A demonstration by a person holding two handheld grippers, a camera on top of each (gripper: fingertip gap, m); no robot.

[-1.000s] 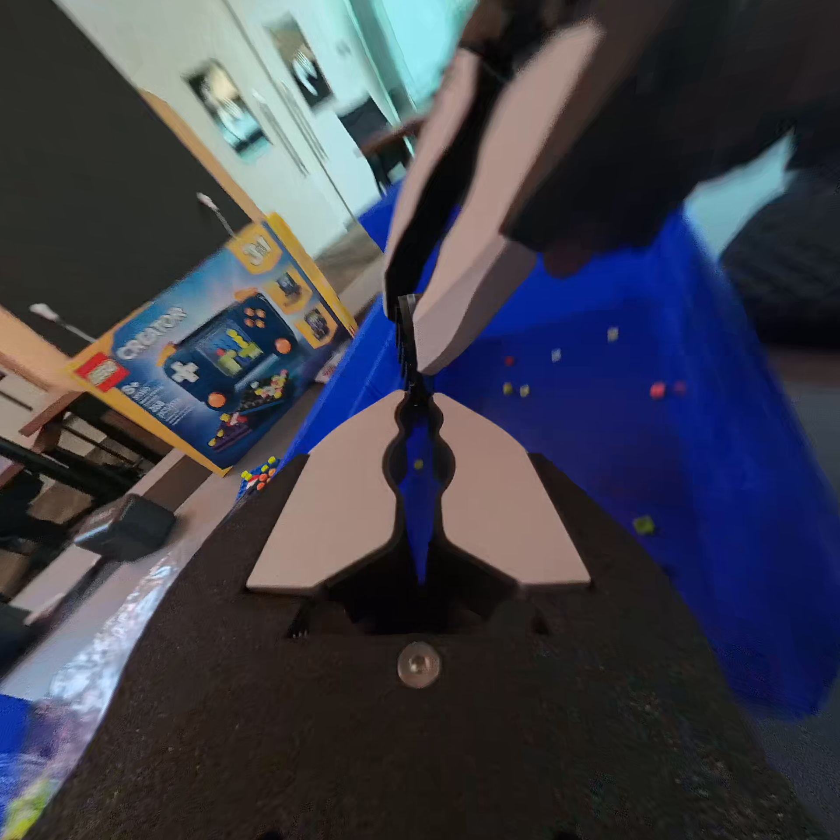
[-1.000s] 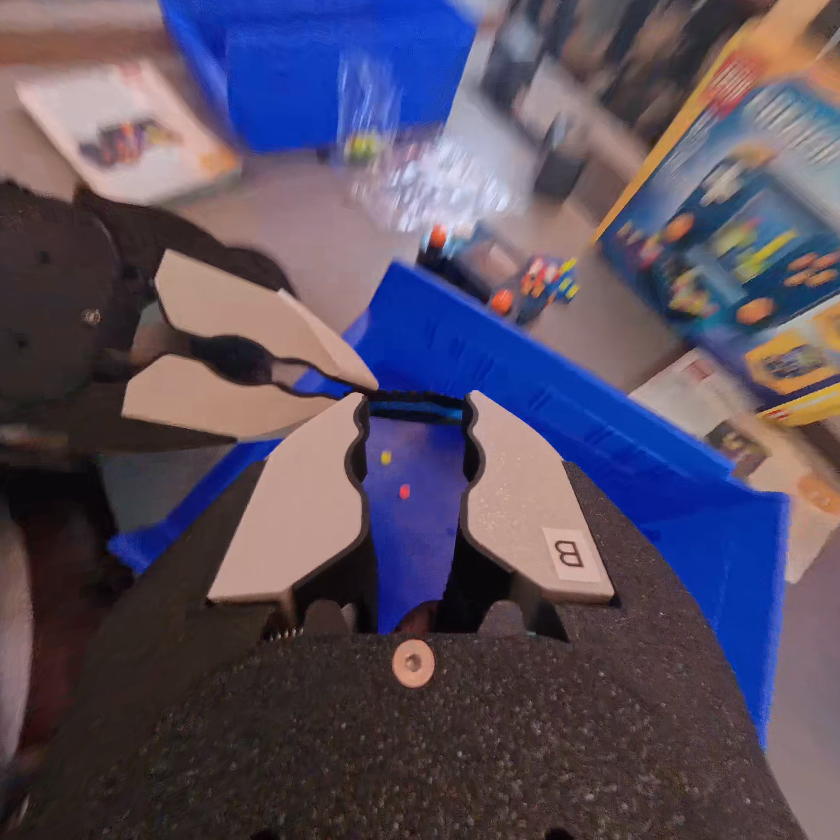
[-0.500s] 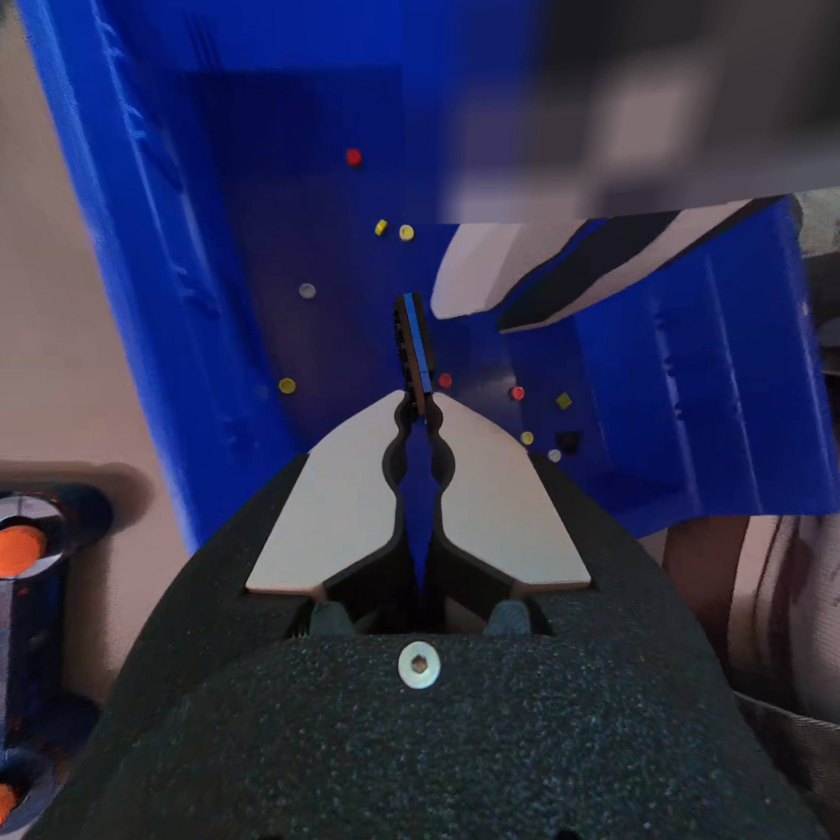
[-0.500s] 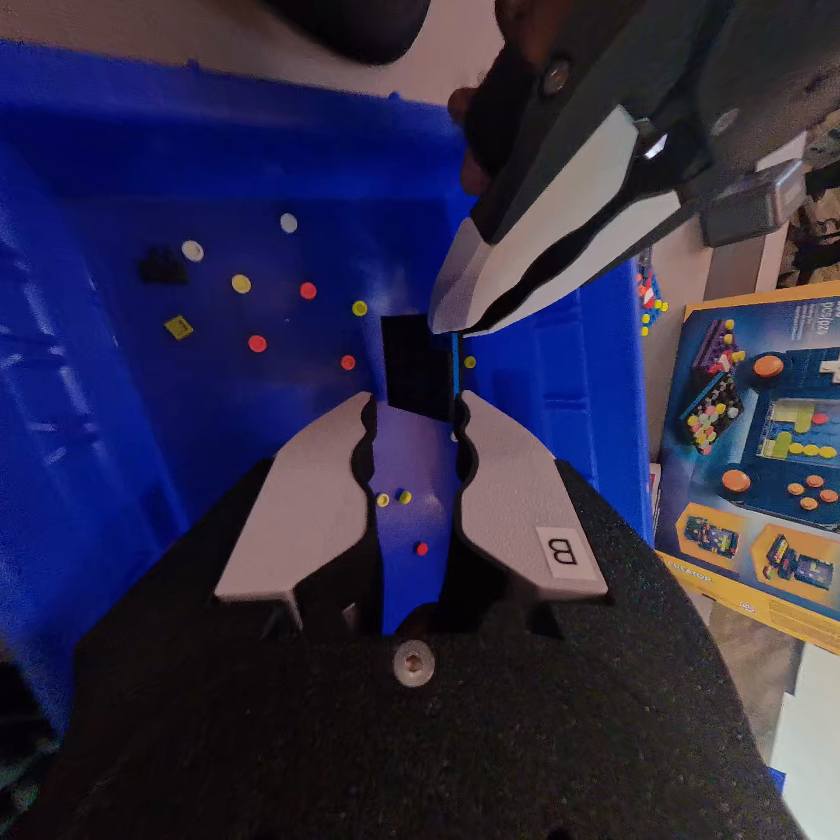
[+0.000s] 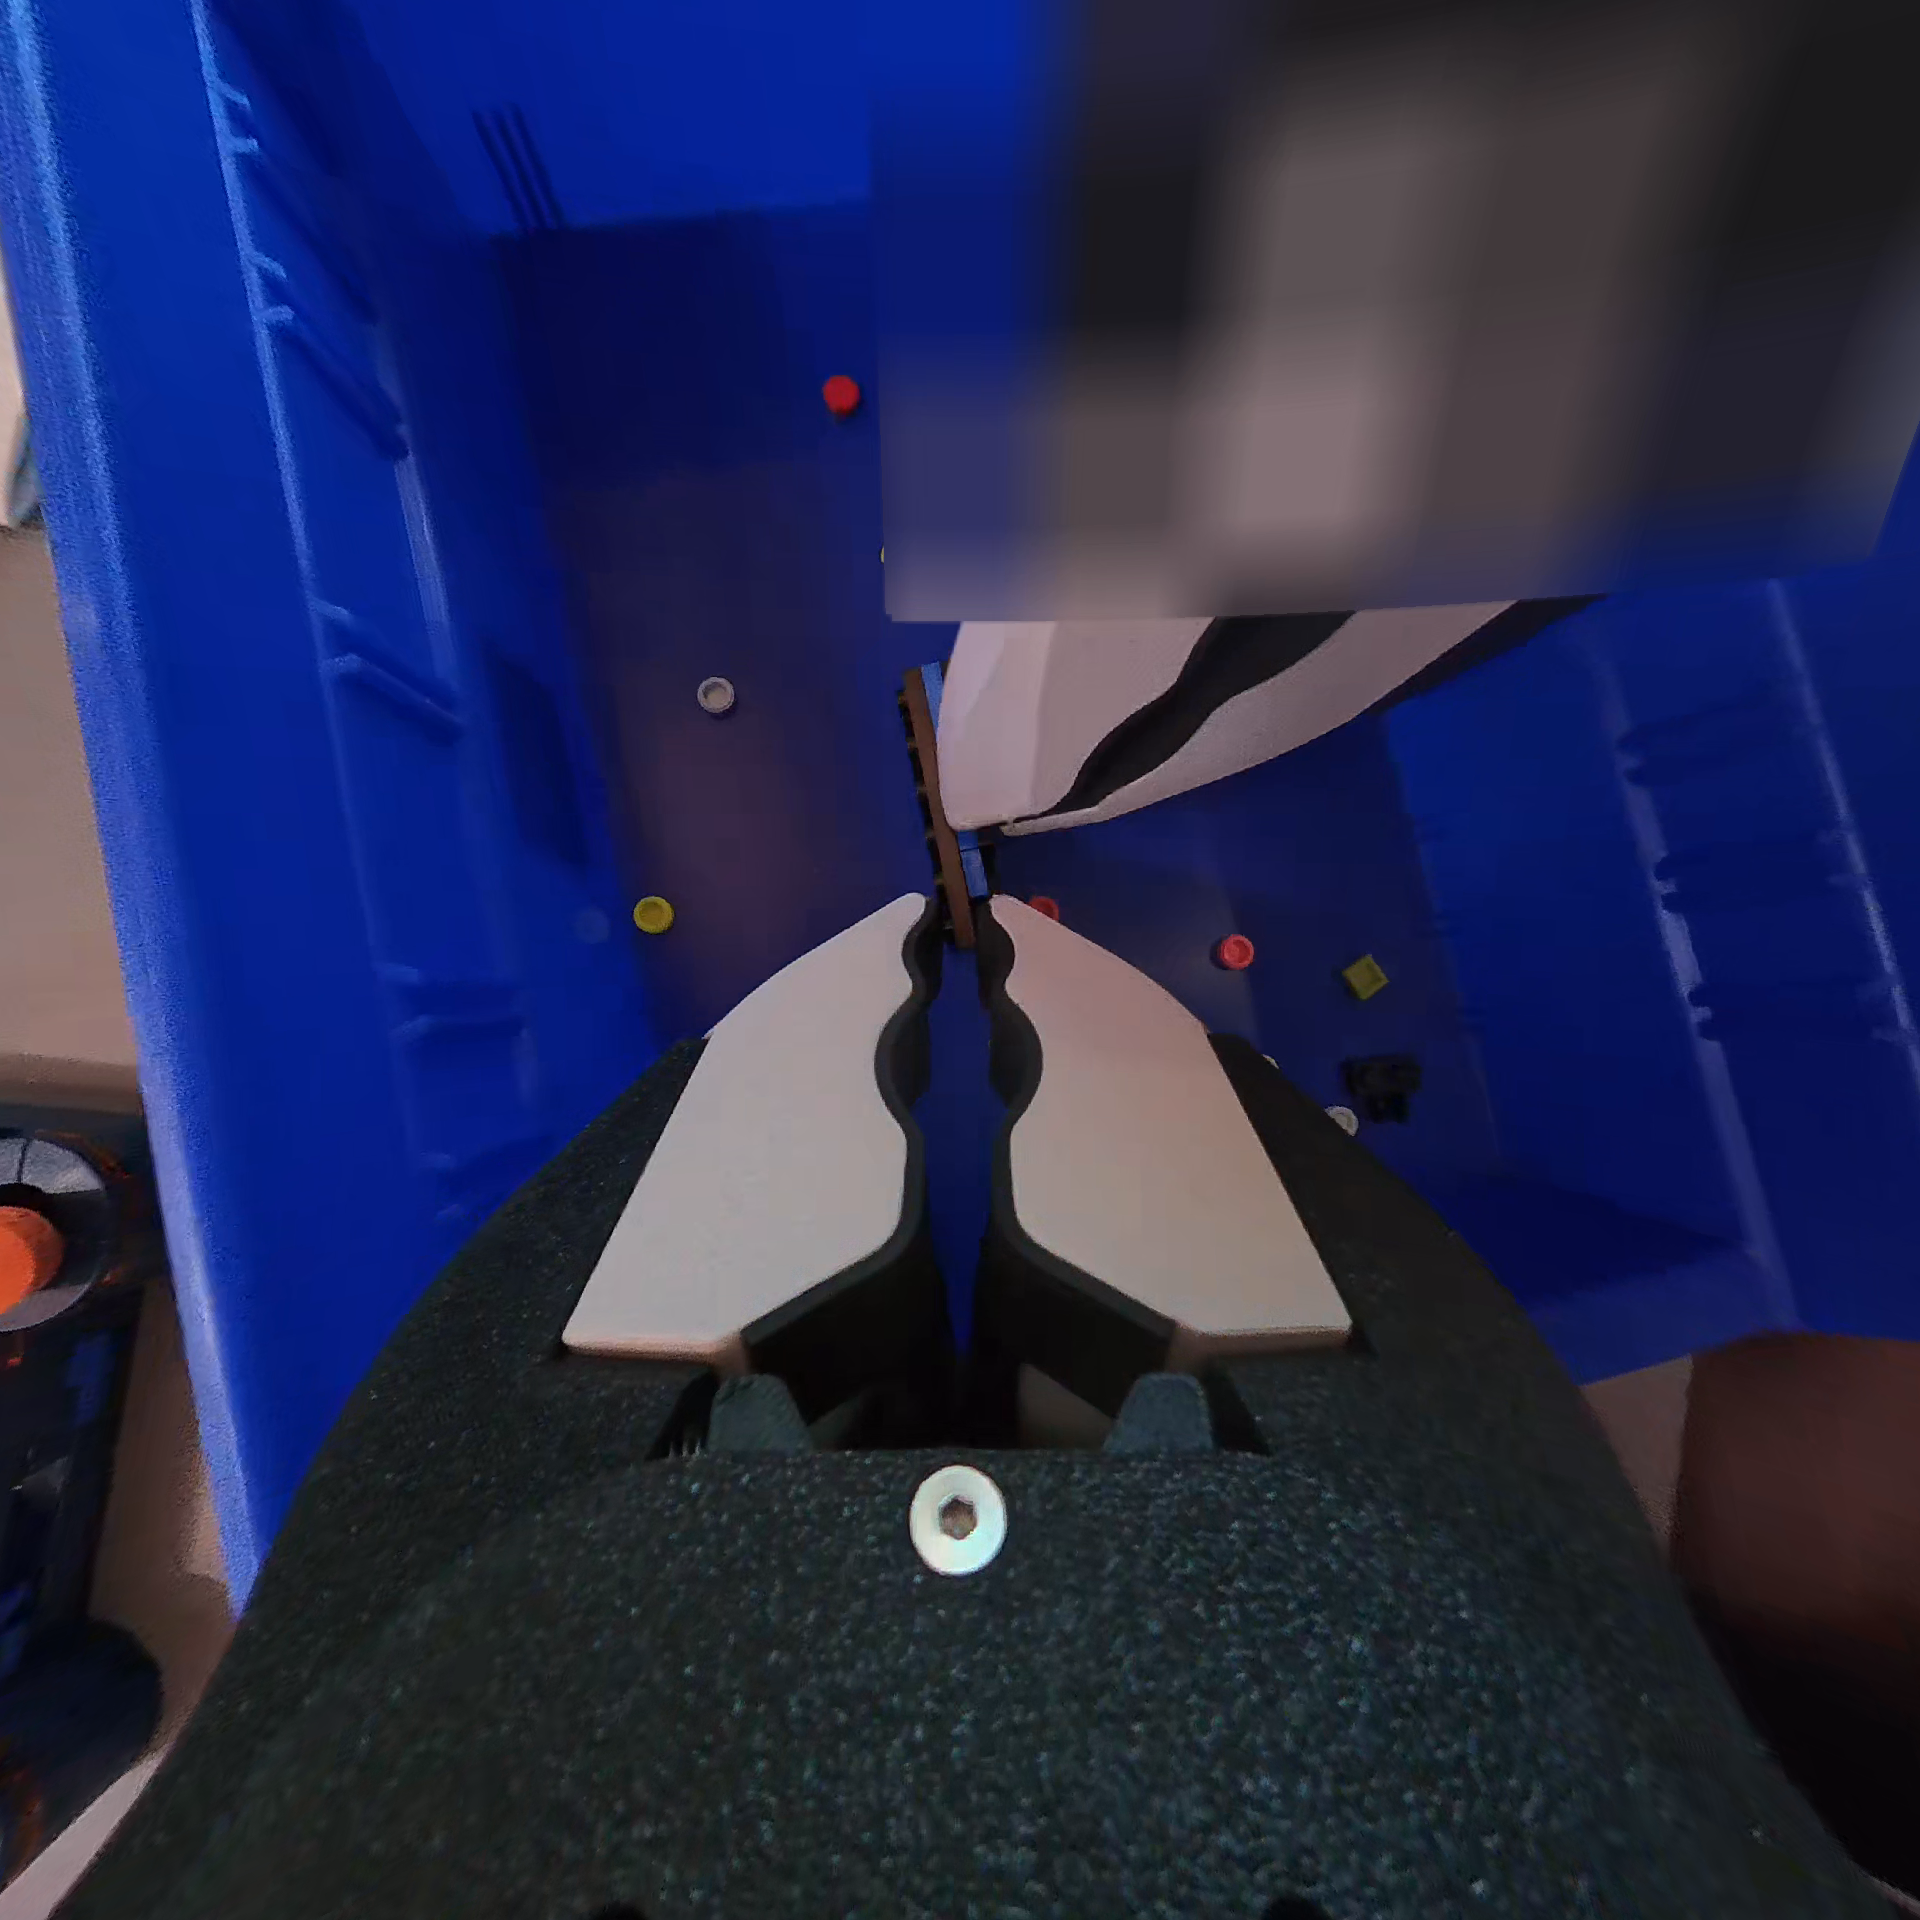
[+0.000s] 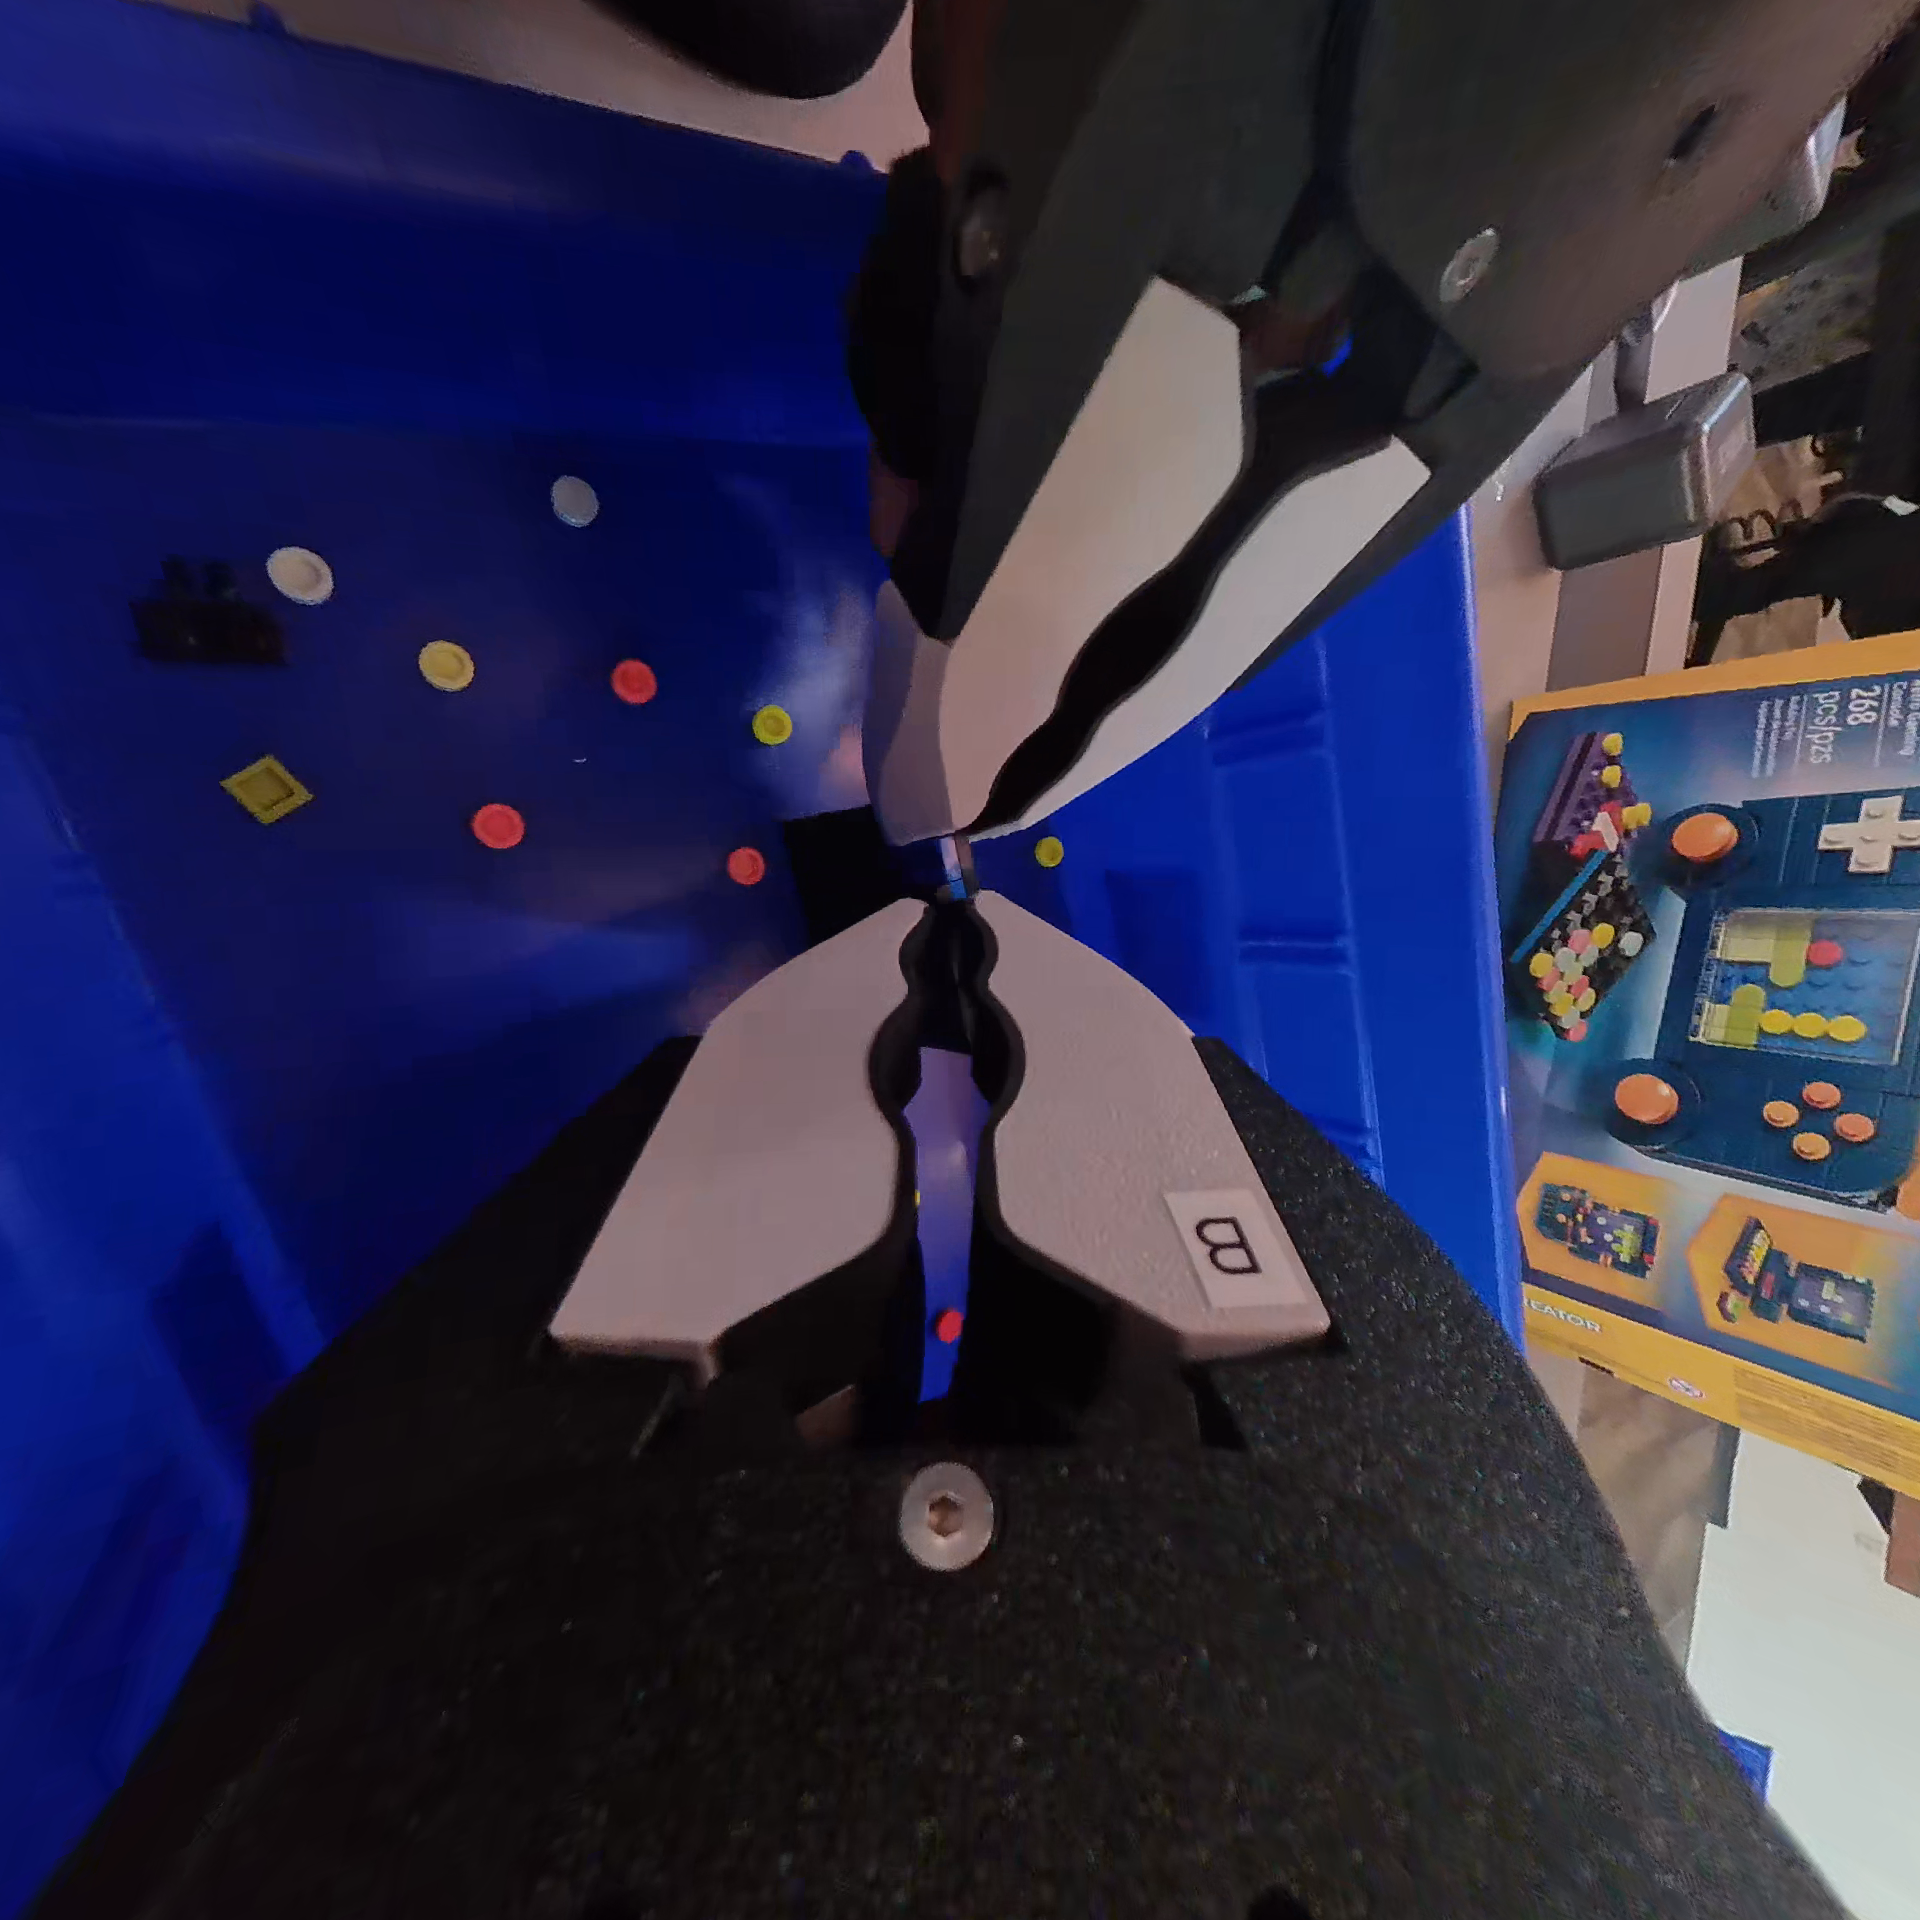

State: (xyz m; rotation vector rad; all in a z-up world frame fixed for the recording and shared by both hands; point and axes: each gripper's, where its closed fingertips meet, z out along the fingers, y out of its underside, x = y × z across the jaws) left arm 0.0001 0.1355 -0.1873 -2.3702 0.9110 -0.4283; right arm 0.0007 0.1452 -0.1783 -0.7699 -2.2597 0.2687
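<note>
Over the blue bin (image 5: 312, 727), the left gripper (image 5: 958, 914) has its jaws pinched on the lower edge of a thin black-and-blue brick plate (image 5: 940, 821), held upright and edge-on. The right gripper (image 6: 948, 909) meets it tip to tip — its jaws are drawn narrow on the same plate (image 6: 951, 868), seen there as a small blue-black sliver between the two sets of fingertips. On the bin floor lie loose round studs (image 6: 497, 826) in red, yellow and white, a yellow square tile (image 6: 267, 790) and a small black brick (image 6: 203, 623). A toy building-set box (image 6: 1725, 1039) lies on the desk beside the bin.
</note>
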